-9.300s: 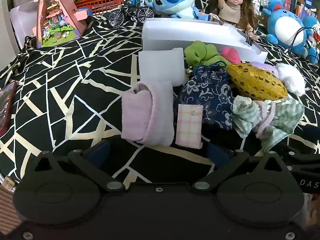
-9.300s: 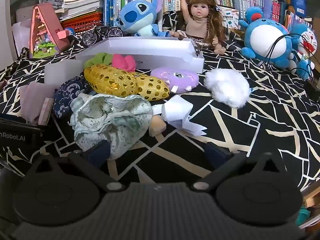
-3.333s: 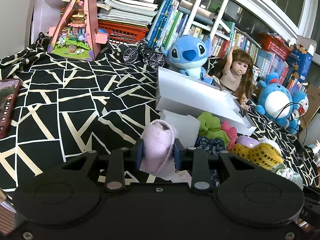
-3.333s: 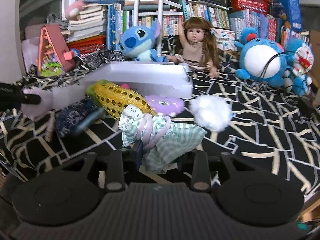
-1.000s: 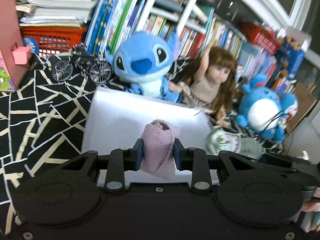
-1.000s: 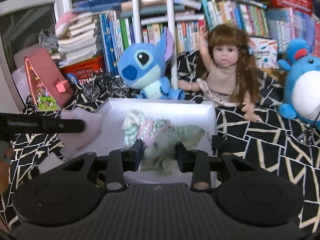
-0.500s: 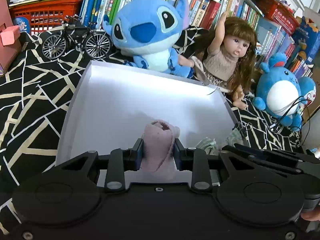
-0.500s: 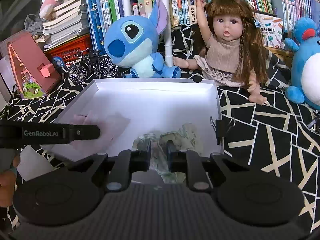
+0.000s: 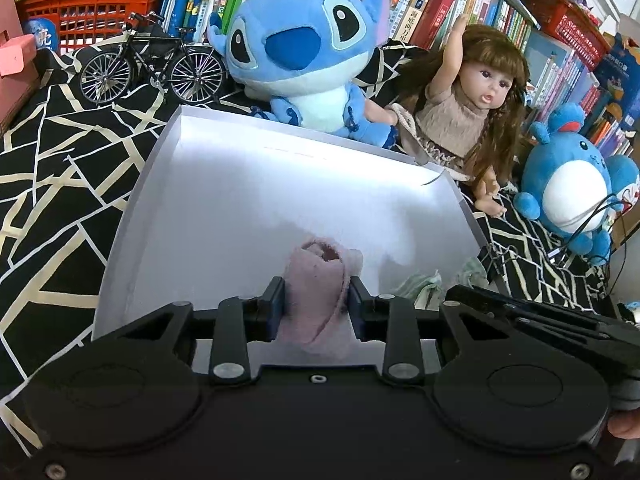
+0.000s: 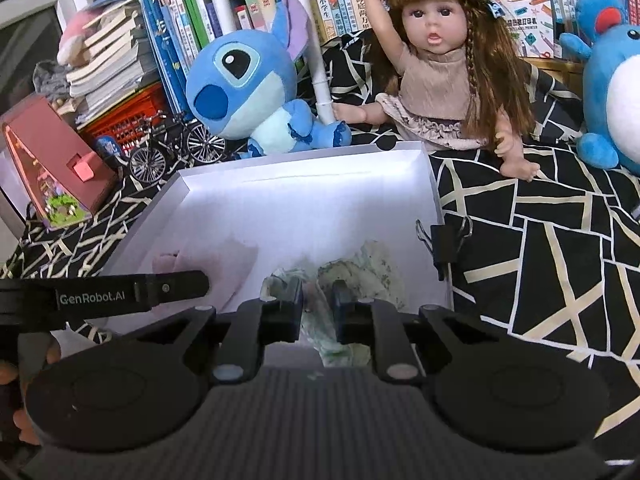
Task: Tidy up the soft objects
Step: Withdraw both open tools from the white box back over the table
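Pink fuzzy rolled cloth (image 9: 318,292) squished in left gripper (image 9: 316,300) | right gripper (image 10: 316,300) pinches green checked rag (image 10: 352,276) | both floppy, light (grab the thick middle) | over white cardboard box (image 10: 304,184)

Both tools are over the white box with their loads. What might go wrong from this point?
1. The left tool and right tool sit close together over the white box; opening both may make them knock.
2. The green cloth lies near the right wall by the binder clip and may snag or drape over the rim.
3. The pink sock, released, might cling to a pad.
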The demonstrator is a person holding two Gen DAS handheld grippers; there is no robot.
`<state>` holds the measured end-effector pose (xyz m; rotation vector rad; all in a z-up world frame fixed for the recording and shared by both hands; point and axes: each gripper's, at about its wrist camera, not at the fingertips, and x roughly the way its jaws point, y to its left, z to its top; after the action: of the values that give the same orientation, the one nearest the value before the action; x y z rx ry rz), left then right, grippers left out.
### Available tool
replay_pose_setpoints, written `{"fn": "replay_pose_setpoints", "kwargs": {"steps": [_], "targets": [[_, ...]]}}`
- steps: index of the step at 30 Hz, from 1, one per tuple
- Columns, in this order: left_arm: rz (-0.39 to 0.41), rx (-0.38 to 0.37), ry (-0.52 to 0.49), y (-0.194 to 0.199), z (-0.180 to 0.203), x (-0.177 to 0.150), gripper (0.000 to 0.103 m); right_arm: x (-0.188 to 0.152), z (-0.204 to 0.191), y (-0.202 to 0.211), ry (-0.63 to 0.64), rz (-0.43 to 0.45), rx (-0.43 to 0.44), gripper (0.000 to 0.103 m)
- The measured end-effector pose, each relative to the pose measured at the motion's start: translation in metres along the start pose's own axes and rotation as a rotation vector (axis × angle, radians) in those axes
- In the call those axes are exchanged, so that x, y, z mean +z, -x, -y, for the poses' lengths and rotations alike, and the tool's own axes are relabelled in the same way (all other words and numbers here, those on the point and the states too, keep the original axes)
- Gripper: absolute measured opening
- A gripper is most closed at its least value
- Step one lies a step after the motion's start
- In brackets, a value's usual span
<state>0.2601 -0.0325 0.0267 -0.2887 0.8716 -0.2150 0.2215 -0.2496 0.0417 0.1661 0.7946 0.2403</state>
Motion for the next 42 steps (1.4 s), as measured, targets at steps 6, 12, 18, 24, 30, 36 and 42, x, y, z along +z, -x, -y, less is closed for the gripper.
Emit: {"fn": "replay_pose_setpoints", "kwargs": {"steps": [6,12,18,24,30,36,42], "targets": [[0.025,-0.008,-0.004,0.014,0.001,0.000,0.052,-0.001,-0.003,0.017,0.004,0.053,0.035,0.049],[0.092,-0.020,-0.057,0.046,0.006,-0.008,0.074,-0.008,-0.013,0.042,0.060,0.115,0.039,0.061],[0.154,-0.030,-0.097,0.079,0.009,-0.030,0.081,-0.025,-0.028,0.075,0.138,0.193,0.043,0.071],[0.202,-0.064,-0.106,0.116,0.002,-0.067,0.085,-0.057,-0.038,0.110,0.190,0.260,0.051,0.080],[0.238,-0.056,-0.129,0.139,-0.006,-0.111,0.086,-0.101,-0.050,0.139,0.231,0.307,0.051,0.087],[0.231,-0.036,-0.151,0.147,-0.019,-0.152,0.086,-0.145,-0.060,0.156,0.232,0.307,0.002,0.089],[0.249,-0.038,-0.184,0.158,-0.029,-0.181,0.089,-0.173,-0.077,0.166,0.292,0.310,-0.014,0.098]]}}
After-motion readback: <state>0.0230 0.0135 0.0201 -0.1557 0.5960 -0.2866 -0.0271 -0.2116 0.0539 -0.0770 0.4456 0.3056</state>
